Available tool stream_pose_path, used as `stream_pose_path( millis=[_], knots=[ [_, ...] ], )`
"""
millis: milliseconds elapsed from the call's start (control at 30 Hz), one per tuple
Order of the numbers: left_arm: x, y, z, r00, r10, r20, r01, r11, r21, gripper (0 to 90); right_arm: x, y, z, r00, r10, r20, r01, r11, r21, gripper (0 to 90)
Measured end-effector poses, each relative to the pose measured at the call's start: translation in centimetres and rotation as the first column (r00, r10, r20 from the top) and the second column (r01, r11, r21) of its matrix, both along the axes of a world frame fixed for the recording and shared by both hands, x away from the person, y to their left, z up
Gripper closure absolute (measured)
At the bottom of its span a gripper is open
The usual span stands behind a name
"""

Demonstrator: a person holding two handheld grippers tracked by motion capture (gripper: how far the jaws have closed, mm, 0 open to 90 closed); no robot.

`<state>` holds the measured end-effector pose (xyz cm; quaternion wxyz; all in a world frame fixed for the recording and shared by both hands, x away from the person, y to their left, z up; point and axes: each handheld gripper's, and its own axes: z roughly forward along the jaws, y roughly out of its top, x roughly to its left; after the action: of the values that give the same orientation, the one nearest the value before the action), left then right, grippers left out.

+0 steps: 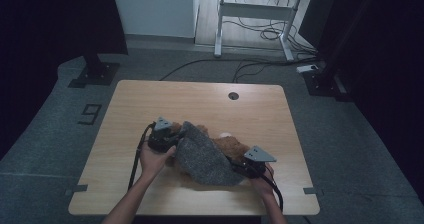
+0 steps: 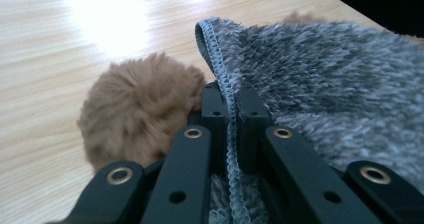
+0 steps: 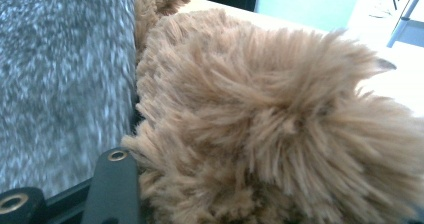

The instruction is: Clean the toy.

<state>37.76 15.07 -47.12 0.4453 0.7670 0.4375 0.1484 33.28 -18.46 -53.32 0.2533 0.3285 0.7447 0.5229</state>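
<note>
A grey fuzzy cloth (image 1: 200,156) lies draped over a brown plush toy (image 1: 232,145) at the middle front of the wooden table (image 1: 200,99). My left gripper (image 1: 162,136) sits at the cloth's left edge. In the left gripper view, this gripper (image 2: 228,96) is shut on the stitched hem of the cloth (image 2: 325,69), with a round furry part of the toy (image 2: 135,109) just to its left. My right gripper (image 1: 245,166) is at the cloth's lower right corner. In the right gripper view, brown fur (image 3: 275,124) hides its jaw tips, and the cloth (image 3: 60,74) runs along the left.
A round cable hole (image 1: 233,95) sits near the table's far edge. Beyond the table, a white desk frame (image 1: 255,14) stands over loose cables on the floor. Black stand bases rest at the far left (image 1: 95,71) and far right (image 1: 322,81).
</note>
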Motion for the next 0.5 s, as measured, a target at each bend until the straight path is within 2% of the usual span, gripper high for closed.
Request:
stream_pose_path(
  millis=[300, 500],
  knots=[
    [-0.4, 2.6, 0.6, 0.9999, 0.010, 0.008, -0.011, 0.9998, 0.019, 85.2, -0.1, 0.0, 0.0, 1.0000, 0.001, 0.003, -0.001, 1.000, 0.000, 42.1],
    [-0.5, 5.0, 0.8, 0.9973, 0.073, 0.011, -0.073, 0.9972, 0.017, 85.1, 0.0, 0.0, 0.0, 1.0000, 0.001, 0.002, -0.001, 1.000, 0.002, 42.1]
  ],
)
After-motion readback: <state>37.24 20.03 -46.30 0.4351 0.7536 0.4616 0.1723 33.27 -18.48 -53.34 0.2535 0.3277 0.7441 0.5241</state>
